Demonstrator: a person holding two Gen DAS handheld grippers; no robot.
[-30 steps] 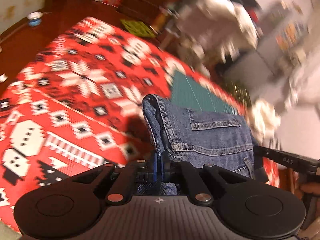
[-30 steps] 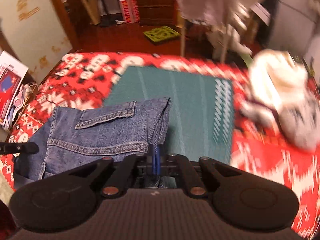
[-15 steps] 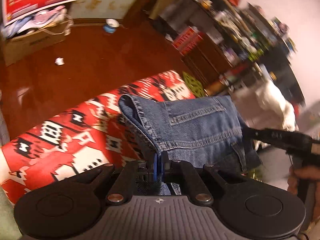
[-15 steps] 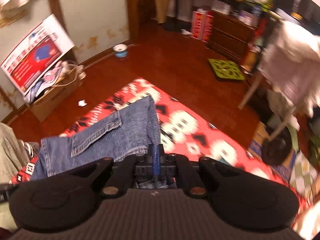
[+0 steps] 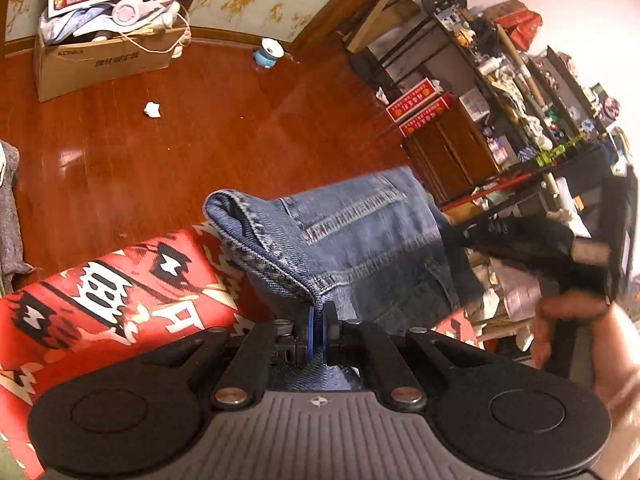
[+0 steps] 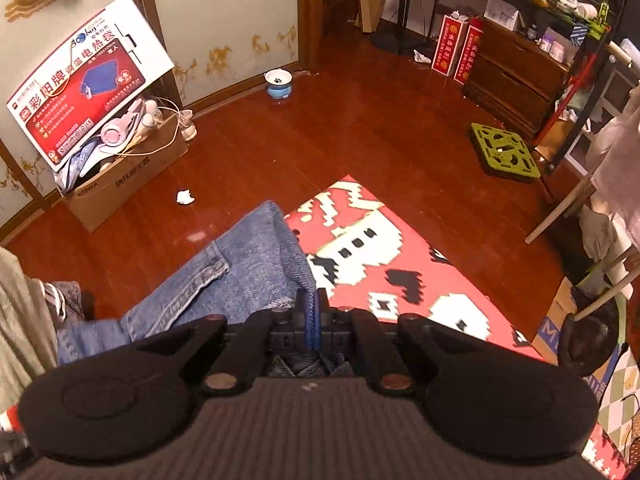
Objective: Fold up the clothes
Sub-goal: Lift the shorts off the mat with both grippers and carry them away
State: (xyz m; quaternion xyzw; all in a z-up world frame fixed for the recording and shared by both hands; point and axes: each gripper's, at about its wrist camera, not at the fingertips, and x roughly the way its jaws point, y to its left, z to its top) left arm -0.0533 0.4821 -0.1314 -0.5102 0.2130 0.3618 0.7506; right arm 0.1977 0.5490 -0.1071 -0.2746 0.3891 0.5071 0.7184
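Blue denim jeans (image 5: 352, 240) hang in the air, stretched by the waistband between both grippers. My left gripper (image 5: 318, 322) is shut on one end of the waistband, its blue pads pinching the denim. In the right wrist view the same jeans (image 6: 236, 276) spread to the left, and my right gripper (image 6: 311, 316) is shut on the other end. The right gripper's black body (image 5: 560, 248) and the hand (image 5: 576, 336) holding it show at the right of the left wrist view. Below lies the red patterned cloth (image 6: 380, 264) covering the table.
A polished wooden floor (image 6: 340, 128) surrounds the table. On it stand a cardboard box of clutter (image 6: 124, 168), a blue pet bowl (image 6: 279, 83), a green tray (image 6: 506, 152) and a crumpled paper (image 6: 185, 197). Cluttered shelves and a wooden cabinet (image 5: 460, 148) stand behind.
Both grippers have lifted the jeans and swung left and outward, away from the green mat and the white pile on the table toward the table corner over the floor. Both stay shut on the waistband.
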